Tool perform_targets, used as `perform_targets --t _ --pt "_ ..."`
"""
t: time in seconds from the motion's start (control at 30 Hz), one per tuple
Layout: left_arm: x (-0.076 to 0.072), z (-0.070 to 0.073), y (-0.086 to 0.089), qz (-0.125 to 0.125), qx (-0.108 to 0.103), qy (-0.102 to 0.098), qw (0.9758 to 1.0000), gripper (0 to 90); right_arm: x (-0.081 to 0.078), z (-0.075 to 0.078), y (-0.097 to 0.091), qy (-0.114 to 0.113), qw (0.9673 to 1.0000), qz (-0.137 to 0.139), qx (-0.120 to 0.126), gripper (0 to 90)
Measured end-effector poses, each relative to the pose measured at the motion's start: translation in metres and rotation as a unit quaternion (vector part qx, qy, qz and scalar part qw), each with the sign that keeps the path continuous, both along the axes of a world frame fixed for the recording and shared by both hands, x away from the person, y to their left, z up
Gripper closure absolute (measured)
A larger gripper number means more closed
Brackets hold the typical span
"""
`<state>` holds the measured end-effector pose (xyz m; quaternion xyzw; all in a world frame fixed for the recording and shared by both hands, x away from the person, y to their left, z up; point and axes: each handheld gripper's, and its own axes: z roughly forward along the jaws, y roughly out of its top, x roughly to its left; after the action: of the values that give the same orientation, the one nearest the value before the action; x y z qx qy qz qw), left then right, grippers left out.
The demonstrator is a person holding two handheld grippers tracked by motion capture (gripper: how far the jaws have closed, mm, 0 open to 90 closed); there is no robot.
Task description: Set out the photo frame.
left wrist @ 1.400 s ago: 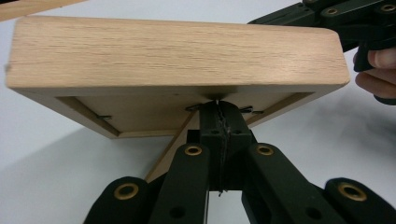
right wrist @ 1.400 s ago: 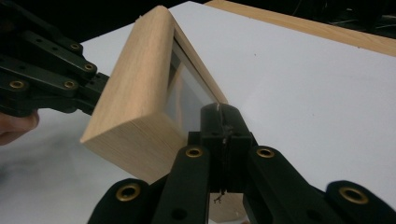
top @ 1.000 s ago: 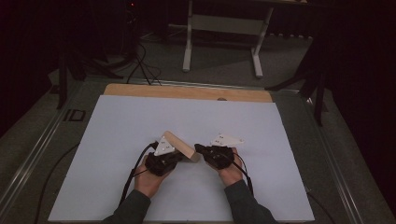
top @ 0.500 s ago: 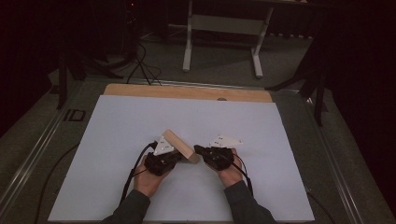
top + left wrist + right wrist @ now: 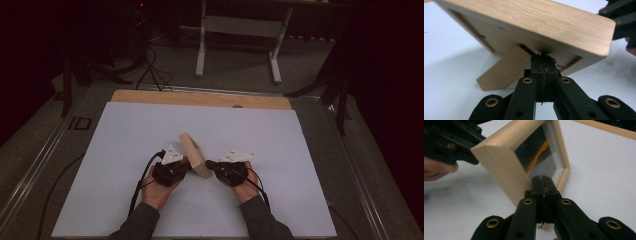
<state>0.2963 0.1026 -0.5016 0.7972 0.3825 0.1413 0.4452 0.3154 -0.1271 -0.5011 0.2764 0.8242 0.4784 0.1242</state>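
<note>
- The desk [image 5: 150, 130] carries a wide white sheet, with a strip of bare wood showing along its far edge.
- A wooden picture frame [image 5: 194, 156] stands tilted near the middle of the white sheet, between the two hands; in the high view it leans with its top edge towards the far left.
- Seen from the right gripper view, the frame [image 5: 506, 162] shows its glazed front, with a dark picture and an orange streak behind the glass.
- Seen from the left gripper view, the frame [image 5: 544, 27] shows its back, and a wooden stand leg [image 5: 504, 68] folds out from it down to the sheet.
- The left hand-held gripper [image 5: 187, 163] sits just behind the frame with its jaws clenched together; their tips [image 5: 543, 58] meet the back panel beside the leg's hinge, with nothing visibly pinched between them.
- The right hand-held gripper [image 5: 209, 164] is also clenched, its closed tips [image 5: 543, 181] right at the frame's lower front edge; whether they touch the wood I cannot tell.
</note>
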Motion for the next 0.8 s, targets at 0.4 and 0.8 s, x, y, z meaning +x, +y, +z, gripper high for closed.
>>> perform_targets --t 0.4,0.8 --pt "0.003 -0.001 0.007 0.013 -0.009 0.005 0.9999 89.6 -0.004 -0.004 0.007 0.0 0.9998 0.013 -0.012 89.3" --pt "0.005 -0.002 0.013 0.024 -0.019 0.011 0.9995 89.6 -0.008 -0.006 0.016 -0.002 0.9996 0.023 -0.016 89.0"
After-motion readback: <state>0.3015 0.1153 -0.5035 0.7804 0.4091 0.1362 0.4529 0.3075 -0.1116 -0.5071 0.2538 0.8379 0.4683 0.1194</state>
